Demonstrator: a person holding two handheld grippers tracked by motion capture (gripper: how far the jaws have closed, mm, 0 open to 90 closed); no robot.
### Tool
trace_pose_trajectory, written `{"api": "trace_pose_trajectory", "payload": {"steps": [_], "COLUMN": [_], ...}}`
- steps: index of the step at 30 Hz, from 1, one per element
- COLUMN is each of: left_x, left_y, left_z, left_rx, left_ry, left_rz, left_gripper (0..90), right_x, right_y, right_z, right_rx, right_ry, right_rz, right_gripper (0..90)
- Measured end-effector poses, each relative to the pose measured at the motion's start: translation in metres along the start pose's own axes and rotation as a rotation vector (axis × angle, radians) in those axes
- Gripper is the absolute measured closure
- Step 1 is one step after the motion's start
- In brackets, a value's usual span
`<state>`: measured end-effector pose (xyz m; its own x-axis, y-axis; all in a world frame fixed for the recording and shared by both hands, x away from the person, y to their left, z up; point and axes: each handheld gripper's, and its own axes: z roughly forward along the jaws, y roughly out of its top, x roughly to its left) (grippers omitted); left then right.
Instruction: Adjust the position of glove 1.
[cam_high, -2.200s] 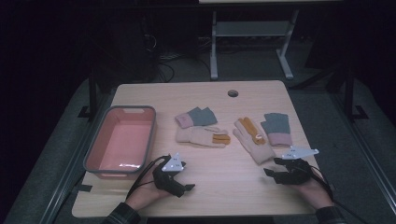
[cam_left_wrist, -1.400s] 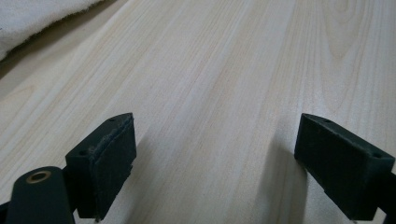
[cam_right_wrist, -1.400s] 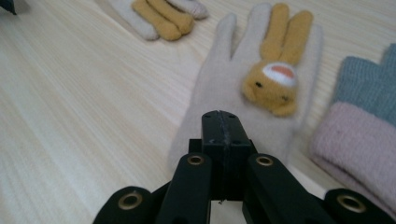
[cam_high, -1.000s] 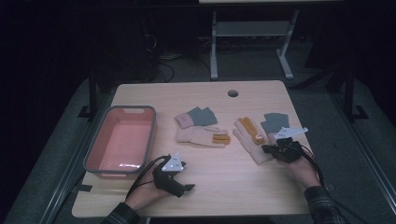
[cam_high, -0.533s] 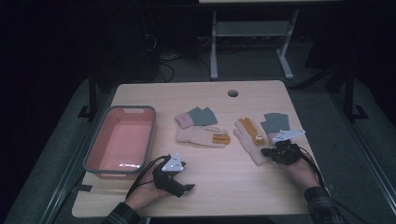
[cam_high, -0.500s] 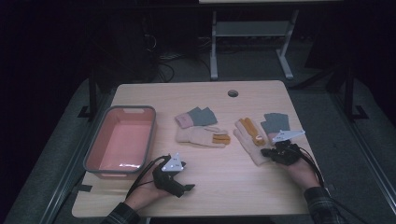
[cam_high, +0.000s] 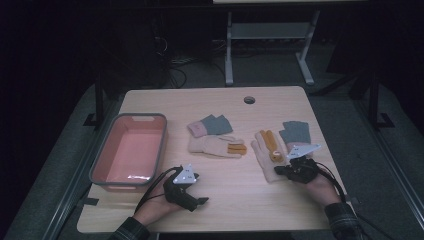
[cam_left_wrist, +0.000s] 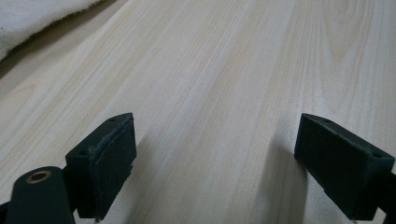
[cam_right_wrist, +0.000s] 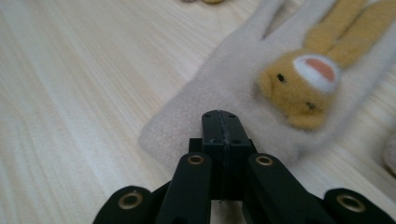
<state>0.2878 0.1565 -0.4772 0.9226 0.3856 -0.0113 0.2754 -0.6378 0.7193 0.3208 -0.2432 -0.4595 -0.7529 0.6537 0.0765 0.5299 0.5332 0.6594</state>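
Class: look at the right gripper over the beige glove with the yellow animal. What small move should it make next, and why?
Probably open the jaws. The right gripper is shut, its tips over the beige glove near the edge, with no cloth visibly pinched between them. Opened and then lowered over that edge, it could likely close on the cloth. The pink tub may be the glove's destination.

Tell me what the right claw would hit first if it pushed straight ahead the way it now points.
Most likely the beige glove: the shut right claw already sits at its edge, and straight ahead lies the glove's palm, with the yellow animal face just to the side. Actual contact is unclear.
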Motion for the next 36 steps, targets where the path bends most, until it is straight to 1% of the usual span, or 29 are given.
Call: {"api": "trace_pose_trajectory", "payload": {"steps": [2, 4, 5, 7, 8, 14, 15, 16, 17, 18, 19, 20, 21, 22, 23, 24, 25, 26, 27, 28, 29, 30, 31, 32, 33, 34, 36], "left_x": [0.0, 0.0, 0.0, 0.0, 0.0, 0.0, 0.0, 0.0, 0.0, 0.0, 0.0, -0.001, -0.001, -0.001, 0.0, 0.0, 0.0, 0.001, 0.001, 0.003, 0.003, 0.004, 0.005, 0.005, 0.005, 0.007, 0.013], "left_y": [0.0, 0.0, 0.0, 0.0, 0.0, 0.0, 0.0, 0.0, 0.0, 0.0, 0.0, 0.0, 0.001, 0.003, 0.004, 0.005, 0.006, 0.008, 0.008, 0.013, 0.013, 0.016, 0.019, 0.024, 0.028, 0.031, 0.037], "left_z": [0.0, 0.0, 0.0, 0.0, 0.0, 0.001, 0.001, 0.001, 0.001, 0.0, 0.0, 0.001, 0.001, 0.0, 0.0, 0.0, 0.0, -0.001, -0.001, 0.001, 0.001, 0.001, 0.001, 0.001, 0.001, 0.001, 0.001], "left_rx": [-0.001, -0.006, -0.006, -0.006, -0.007, -0.008, -0.008, -0.008, -0.008, -0.003, -0.002, -0.002, 0.004, 0.023, 0.029, 0.035, 0.04, 0.041, 0.041, 0.046, 0.046, 0.061, 0.07, 0.08, 0.084, 0.082, 0.088], "left_ry": [0.0, 0.001, 0.001, 0.002, 0.002, 0.002, 0.002, 0.002, 0.002, 0.002, 0.003, 0.006, 0.007, 0.01, 0.012, 0.015, 0.02, 0.019, 0.019, 0.029, 0.029, 0.03, 0.035, 0.048, 0.057, 0.064, 0.078], "left_rz": [0.0, -0.005, -0.005, -0.005, -0.005, -0.005, -0.005, -0.005, -0.005, 0.0, -0.001, -0.006, -0.003, 0.0, 0.003, -0.003, -0.008, -0.01, -0.01, -0.026, -0.026, -0.034, -0.035, -0.043, -0.042, -0.052, -0.08], "left_gripper": [12.1, 12.1, 12.1, 12.2, 12.2, 12.1, 12.1, 12.1, 12.1, 12.1, 12.0, 12.1, 12.1, 12.2, 12.2, 12.8, 15.1, 22.7, 25.5, 29.0, 35.3, 39.5, 39.5, 42.7, 48.6, 54.9, 67.7], "right_x": [0.003, 0.005, 0.009, 0.01, 0.014, 0.02, 0.025, 0.026, 0.026, 0.028, 0.031, 0.032, 0.032, 0.03, 0.03, 0.029, 0.029, 0.028, 0.028, 0.026, 0.023, 0.021, 0.021, 0.02, 0.018, 0.017, 0.017], "right_y": [0.0, 0.0, 0.0, 0.0, 0.001, 0.001, 0.0, 0.0, 0.0, 0.0, 0.0, 0.001, 0.001, 0.001, 0.001, 0.0, -0.001, -0.004, -0.004, -0.007, -0.008, -0.009, -0.009, -0.01, -0.01, -0.011, -0.012], "right_z": [0.0, 0.0, 0.001, 0.001, 0.001, 0.002, 0.001, 0.001, 0.001, 0.001, 0.001, 0.0, 0.0, -0.002, -0.002, -0.004, -0.006, -0.008, -0.008, -0.01, -0.011, -0.012, -0.012, -0.012, -0.011, -0.012, -0.011], "right_rx": [0.0, 0.001, 0.005, 0.004, 0.008, 0.009, 0.016, 0.016, 0.016, 0.019, 0.02, 0.013, 0.013, -0.007, -0.007, -0.023, -0.031, -0.037, -0.037, -0.057, -0.061, -0.061, -0.061, -0.064, -0.064, -0.062, -0.064], "right_ry": [0.007, 0.014, 0.022, 0.026, 0.037, 0.064, 0.081, 0.088, 0.088, 0.096, 0.094, 0.094, 0.094, 0.079, 0.079, 0.064, 0.034, -0.005, -0.005, -0.032, -0.034, -0.046, -0.046, -0.053, -0.052, -0.054, -0.056], "right_rz": [-0.008, -0.006, -0.02, -0.026, -0.037, -0.046, -0.057, -0.068, -0.068, -0.072, -0.076, -0.072, -0.072, -0.064, -0.064, -0.065, -0.062, -0.042, -0.042, -0.019, -0.004, -0.001, -0.001, 0.008, 0.021, 0.017, 0.026], "right_gripper": [90.0, 90.0, 90.0, 90.0, 90.0, 90.0, 90.0, 90.0, 90.0, 90.0, 90.0, 86.8, 86.8, 74.1, 74.1, 67.9, 59.4, 48.9, 48.9, 41.9, 39.5, 37.2, 37.2, 35.4, 34.2, 33.1, 31.7]}}
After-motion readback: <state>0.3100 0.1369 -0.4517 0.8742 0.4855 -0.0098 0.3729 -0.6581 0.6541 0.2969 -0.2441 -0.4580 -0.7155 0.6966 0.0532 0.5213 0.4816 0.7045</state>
